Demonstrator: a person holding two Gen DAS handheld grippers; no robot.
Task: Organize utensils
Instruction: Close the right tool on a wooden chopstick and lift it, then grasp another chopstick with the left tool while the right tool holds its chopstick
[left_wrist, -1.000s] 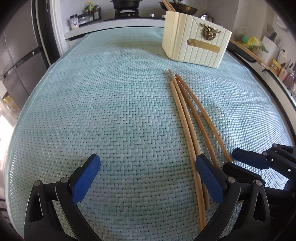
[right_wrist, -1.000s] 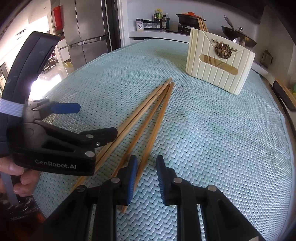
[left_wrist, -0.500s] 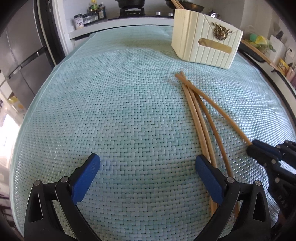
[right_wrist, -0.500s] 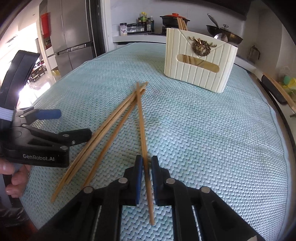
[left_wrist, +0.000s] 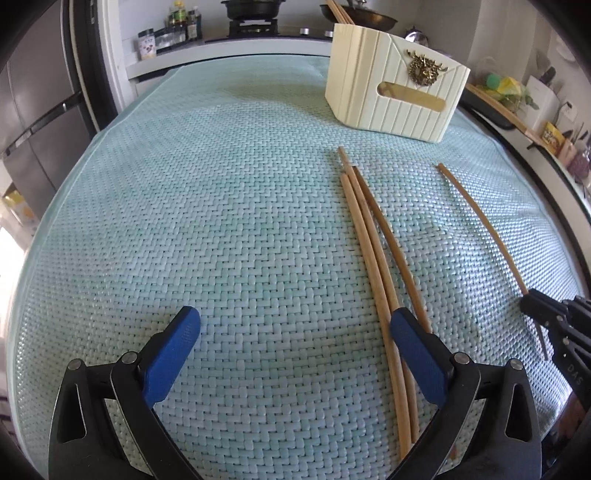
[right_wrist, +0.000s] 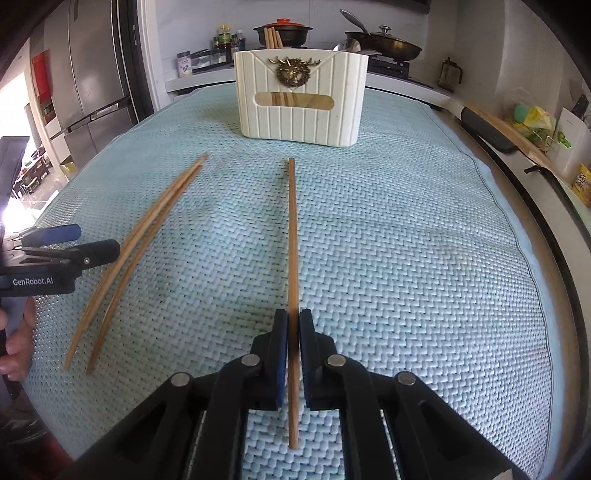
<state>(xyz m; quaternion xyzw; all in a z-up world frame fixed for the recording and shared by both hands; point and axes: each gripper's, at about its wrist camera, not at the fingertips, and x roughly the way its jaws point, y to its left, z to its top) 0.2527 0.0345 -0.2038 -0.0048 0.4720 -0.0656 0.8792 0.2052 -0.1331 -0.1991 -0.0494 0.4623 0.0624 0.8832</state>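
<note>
Right gripper (right_wrist: 293, 325) clamped on one chopstick (right_wrist: 291, 236)
Left gripper (left_wrist: 295, 332) jaws wide, nothing between; three loose chopsticks (left_wrist: 373, 251) lie on woven mat (left_wrist: 221, 221); cream holder (right_wrist: 301, 96) stands beyond

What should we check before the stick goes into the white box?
1. Right tool shut on the single wooden chopstick: ok.
2. Chopstick pointing toward the cream ribbed plastic holder: ok.
3. Woven pale-green mat between chopstick tip and holder free of clutter: ok.
4. Three loose wooden chopsticks lying apart from the held one: ok.
5. Left tool open, holding nothing, but close beside the loose chopsticks: ok.
6. Room left inside the holder, which already has chopsticks sticking out: cannot tell.
</note>
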